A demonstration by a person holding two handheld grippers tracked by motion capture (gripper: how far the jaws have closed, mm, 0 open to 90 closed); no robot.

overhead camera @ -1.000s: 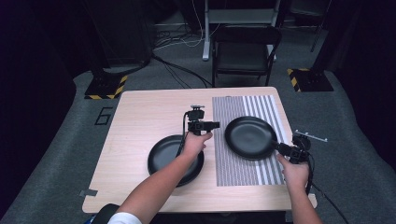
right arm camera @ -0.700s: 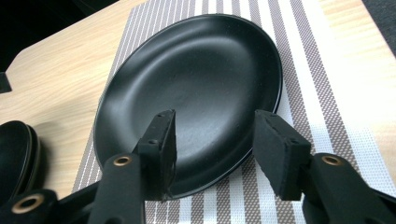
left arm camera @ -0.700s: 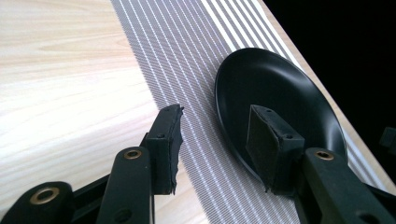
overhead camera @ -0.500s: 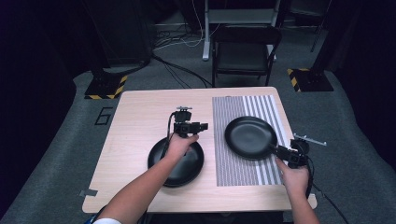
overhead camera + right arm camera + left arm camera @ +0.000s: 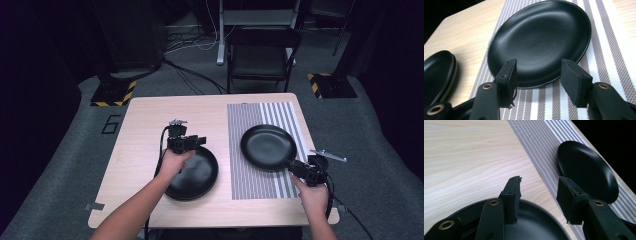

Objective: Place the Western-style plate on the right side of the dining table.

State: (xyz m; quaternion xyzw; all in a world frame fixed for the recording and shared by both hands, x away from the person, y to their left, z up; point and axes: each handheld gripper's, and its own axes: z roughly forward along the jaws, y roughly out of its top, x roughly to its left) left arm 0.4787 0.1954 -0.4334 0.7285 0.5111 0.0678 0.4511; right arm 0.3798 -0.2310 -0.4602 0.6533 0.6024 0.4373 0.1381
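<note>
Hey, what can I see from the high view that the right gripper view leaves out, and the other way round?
High view alone: the chair behind the table, the floor cables, the person's forearms, and the left gripper over the plate on bare wood.

Right gripper view alone: a close look along the right gripper, jaws apart at the near rim of the plate on the striped mat, holding nothing.

Both: two black plates, the striped mat and the wooden table.

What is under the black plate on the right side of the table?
The right black plate lies on the striped placemat, which lies on the wooden table. The mat beneath the plate itself is covered.
</note>
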